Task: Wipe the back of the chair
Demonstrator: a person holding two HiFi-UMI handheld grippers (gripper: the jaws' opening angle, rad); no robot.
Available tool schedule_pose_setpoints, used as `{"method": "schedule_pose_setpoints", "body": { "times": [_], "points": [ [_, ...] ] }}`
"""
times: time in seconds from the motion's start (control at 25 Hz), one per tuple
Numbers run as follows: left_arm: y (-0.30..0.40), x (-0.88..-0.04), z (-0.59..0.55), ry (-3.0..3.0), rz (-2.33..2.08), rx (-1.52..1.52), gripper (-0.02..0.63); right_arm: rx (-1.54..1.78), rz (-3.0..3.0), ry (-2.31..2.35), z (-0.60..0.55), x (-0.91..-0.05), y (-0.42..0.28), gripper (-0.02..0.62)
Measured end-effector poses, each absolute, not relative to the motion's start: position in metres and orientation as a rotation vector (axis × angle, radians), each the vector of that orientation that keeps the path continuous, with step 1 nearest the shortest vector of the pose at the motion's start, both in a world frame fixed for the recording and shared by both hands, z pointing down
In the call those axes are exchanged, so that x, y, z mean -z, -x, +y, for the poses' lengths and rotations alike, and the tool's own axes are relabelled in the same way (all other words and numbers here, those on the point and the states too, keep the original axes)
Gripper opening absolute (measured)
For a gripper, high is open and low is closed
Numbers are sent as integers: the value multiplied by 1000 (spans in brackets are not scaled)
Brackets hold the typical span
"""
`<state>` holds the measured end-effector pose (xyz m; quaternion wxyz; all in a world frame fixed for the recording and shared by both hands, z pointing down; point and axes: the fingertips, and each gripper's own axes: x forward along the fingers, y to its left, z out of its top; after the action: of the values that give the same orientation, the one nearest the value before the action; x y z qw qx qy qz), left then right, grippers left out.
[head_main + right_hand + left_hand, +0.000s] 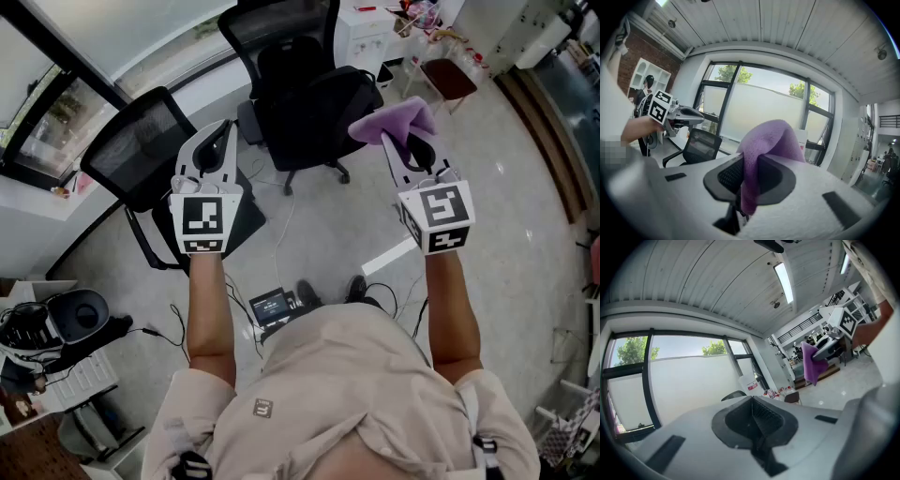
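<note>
Jaws on your right gripper are clamped on the purple cloth, which flops over the tips, while your left gripper is pinched closed with nothing in it. You're holding both up in the air. The black chair sits on the floor just past the cloth, not touching it.

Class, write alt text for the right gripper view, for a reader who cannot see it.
The right gripper is shut on a purple cloth. Beyond it, the left gripper shows above a black mesh chair by the windows.
</note>
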<state>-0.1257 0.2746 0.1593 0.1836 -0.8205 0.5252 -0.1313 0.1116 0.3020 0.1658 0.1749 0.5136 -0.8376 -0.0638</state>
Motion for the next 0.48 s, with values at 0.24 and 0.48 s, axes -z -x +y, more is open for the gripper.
{"method": "schedule_pose_setpoints", "body": {
  "times": [0.24, 0.48],
  "points": [
    [126, -159, 272, 2322, 1475, 369, 9, 180, -2370, -1459, 299, -165, -110, 43],
    [133, -163, 267, 2327, 1468, 367, 9, 171, -2365, -1474, 295, -169, -104, 43]
  ]
}}
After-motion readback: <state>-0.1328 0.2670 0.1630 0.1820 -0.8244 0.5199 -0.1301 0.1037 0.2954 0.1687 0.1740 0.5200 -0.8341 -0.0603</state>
